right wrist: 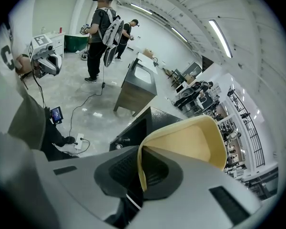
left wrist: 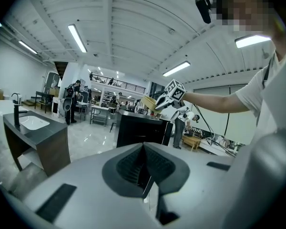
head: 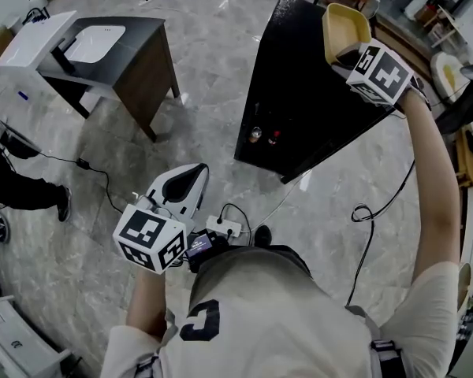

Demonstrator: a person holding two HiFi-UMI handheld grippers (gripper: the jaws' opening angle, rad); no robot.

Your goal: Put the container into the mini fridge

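Note:
The yellow container [head: 345, 28], a shallow plastic tub, hangs tilted above the far corner of the black mini fridge [head: 299, 93]. My right gripper [head: 351, 53] is shut on its rim. In the right gripper view the container's wall [right wrist: 190, 144] is pinched between the jaws of the right gripper [right wrist: 140, 171], with the fridge [right wrist: 155, 118] below it. My left gripper [head: 195, 176] hangs low near my waist, away from the fridge, shut on nothing. The left gripper view shows the left gripper [left wrist: 144, 168] closed, with the fridge [left wrist: 143, 130], the container [left wrist: 149, 102] and the right gripper [left wrist: 169, 99] in the distance.
A dark table with a white sink basin [head: 102, 46] stands to the left of the fridge. A power strip [head: 223, 227] and cables [head: 363, 211] lie on the marble floor by my feet. Two people [right wrist: 102, 32] stand farther off, and a shoe [head: 63, 203] shows at the left.

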